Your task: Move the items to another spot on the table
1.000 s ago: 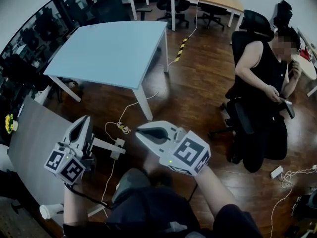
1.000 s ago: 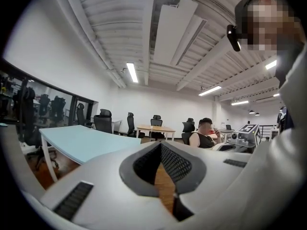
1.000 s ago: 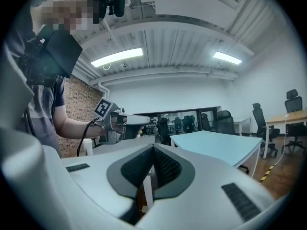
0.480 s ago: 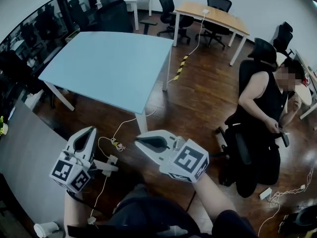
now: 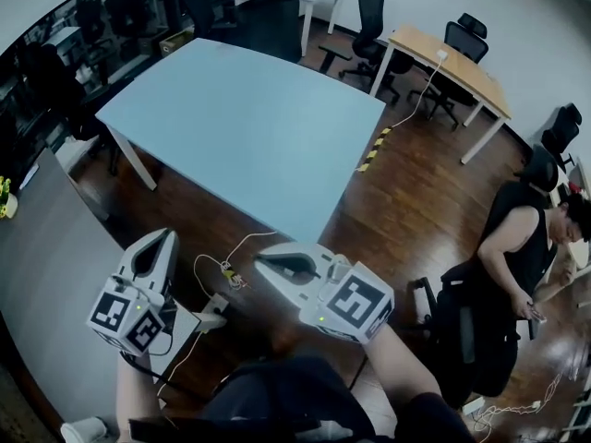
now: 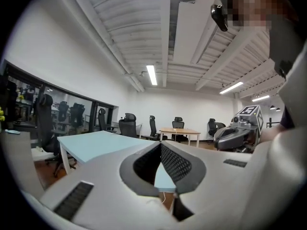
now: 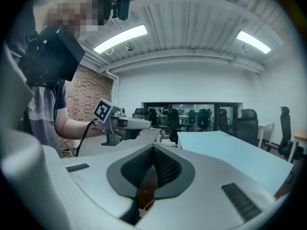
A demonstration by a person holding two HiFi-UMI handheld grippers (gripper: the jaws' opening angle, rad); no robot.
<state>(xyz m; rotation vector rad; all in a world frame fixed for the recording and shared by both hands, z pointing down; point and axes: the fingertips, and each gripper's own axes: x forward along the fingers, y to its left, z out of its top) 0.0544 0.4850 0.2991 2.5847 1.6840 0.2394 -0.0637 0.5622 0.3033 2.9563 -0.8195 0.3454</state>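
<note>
Left gripper [image 5: 164,238] & right gripper [image 5: 263,258]: fingers fully closed, nothing betw. them, both held up near the pale-blue counter [image 5: 249,127]. Items to move: can't tell where, no view shows any.

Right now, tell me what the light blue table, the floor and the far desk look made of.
Light blue table: smooth matt top, probably laminate; even colour, no grain.
Floor: dark glossy wood planks or wood-look vinyl; board lines and sheen show.
Far desk: tan wood-look top, likely veneer or laminate.
</note>
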